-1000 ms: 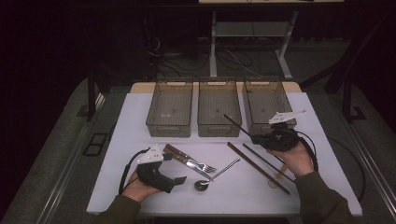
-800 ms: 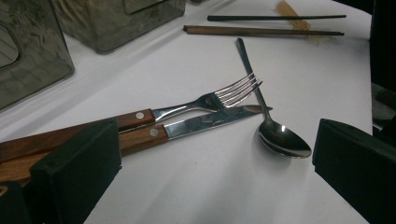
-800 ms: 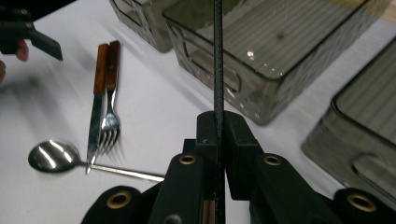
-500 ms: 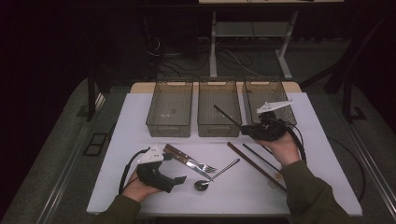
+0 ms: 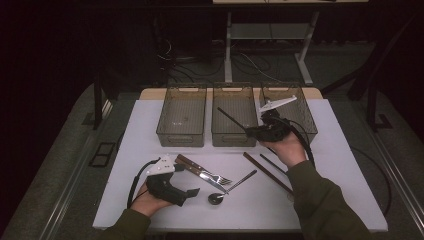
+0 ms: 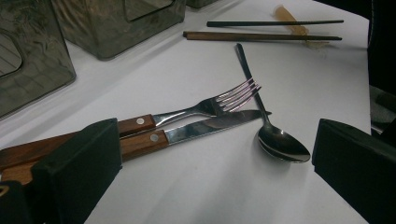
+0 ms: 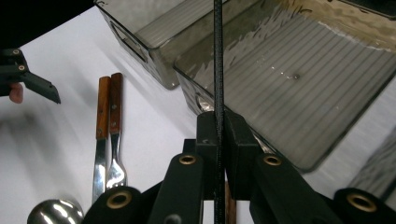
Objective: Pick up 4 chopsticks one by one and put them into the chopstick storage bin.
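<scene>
Right gripper view: 1 black chopstick [image 7: 218,70] is pinched near its end by the right gripper [image 7: 218,140]; it could pivot and miss the middle bin [image 7: 299,88]; the left gripper [image 6: 210,172] is held wide

A white table top [image 5: 150,125] stands in a dim room, lit from above so that it is the brightest surface. Grey floor [image 5: 65,150] surrounds it and fades into darkness at the edges. Beyond the table's far side, a second table's pale metal legs [image 5: 227,50] rise from the floor, with dark cables [image 5: 250,62] looped loosely beneath it.
</scene>
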The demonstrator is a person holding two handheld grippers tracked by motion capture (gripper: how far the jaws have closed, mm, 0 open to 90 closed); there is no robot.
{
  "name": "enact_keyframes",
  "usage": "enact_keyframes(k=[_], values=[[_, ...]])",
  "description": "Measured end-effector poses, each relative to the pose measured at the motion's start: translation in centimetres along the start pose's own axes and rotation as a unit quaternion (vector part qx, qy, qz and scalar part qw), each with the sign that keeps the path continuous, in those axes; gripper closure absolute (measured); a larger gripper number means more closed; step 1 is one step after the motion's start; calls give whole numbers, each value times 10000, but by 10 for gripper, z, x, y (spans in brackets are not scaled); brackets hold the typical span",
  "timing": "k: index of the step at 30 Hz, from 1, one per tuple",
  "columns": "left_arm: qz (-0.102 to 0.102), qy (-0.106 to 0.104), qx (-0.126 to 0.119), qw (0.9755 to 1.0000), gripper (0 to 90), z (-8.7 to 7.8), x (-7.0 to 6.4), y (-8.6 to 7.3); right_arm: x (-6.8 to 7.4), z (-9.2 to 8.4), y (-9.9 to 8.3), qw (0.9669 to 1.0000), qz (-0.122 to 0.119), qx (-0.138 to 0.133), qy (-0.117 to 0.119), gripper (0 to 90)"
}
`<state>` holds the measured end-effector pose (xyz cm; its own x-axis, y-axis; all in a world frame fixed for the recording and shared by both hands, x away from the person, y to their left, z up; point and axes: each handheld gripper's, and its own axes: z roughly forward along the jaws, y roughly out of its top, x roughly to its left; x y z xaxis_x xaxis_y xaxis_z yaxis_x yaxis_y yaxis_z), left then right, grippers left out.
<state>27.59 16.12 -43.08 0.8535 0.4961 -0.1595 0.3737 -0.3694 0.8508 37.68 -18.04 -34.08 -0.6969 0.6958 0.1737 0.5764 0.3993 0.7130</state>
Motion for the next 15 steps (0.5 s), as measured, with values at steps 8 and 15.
enact_keyframes(k=[8, 15], values=[[28, 10, 16, 10000, 2, 1, -1, 0, 7, 11, 16, 10000, -40, 35, -5, 851], [37, 14, 80, 10000, 0, 3, 1, -1, 11, 21, 35, 10000, -51, 59, -23, 851]])
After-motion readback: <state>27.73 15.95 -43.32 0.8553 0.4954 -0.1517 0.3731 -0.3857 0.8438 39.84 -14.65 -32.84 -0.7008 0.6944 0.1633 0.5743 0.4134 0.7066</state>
